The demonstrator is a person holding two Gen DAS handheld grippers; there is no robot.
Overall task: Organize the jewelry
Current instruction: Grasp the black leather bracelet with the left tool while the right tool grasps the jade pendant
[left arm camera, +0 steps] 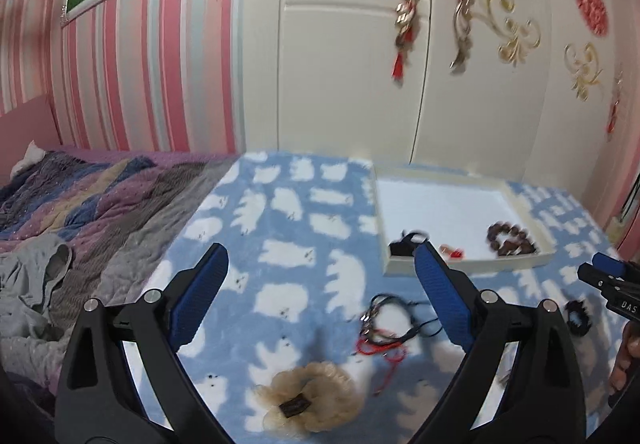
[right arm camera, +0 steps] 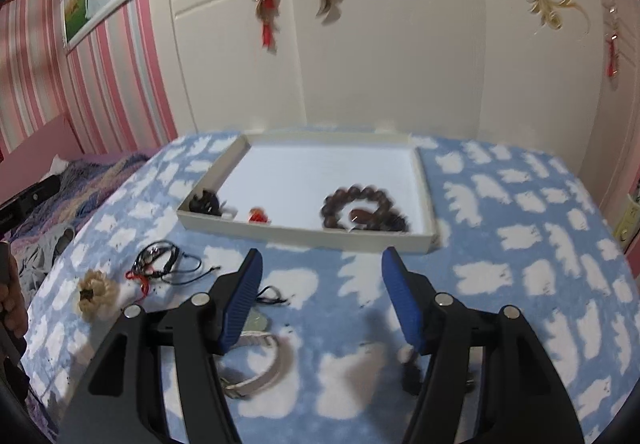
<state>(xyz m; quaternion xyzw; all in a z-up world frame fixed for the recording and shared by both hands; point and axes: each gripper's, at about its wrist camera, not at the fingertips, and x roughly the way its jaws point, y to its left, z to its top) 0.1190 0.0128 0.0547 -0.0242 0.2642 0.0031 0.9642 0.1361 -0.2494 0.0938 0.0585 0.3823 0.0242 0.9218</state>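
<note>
A white tray [right arm camera: 425,180] lies on the blue cloud-print blanket; it also shows in the left wrist view [left arm camera: 460,268]. In it are a brown bead bracelet [right arm camera: 362,208], a small red piece [right arm camera: 258,215] and a black piece [right arm camera: 206,202]. On the blanket lie tangled black and red cords [right arm camera: 160,264], a cream scrunchie [left arm camera: 310,396], a pale band [right arm camera: 264,368] and a small dark item [right arm camera: 410,372]. My left gripper [left arm camera: 322,260] is open and empty above the blanket. My right gripper [right arm camera: 322,264] is open and empty in front of the tray.
A white wardrobe [right arm camera: 400,64] with gold ornaments stands right behind the blanket. A striped quilt [left arm camera: 92,204] and grey clothes [left arm camera: 32,284] lie to the left. A black scrunchie [left arm camera: 576,318] lies near the right gripper's tip [left arm camera: 604,270].
</note>
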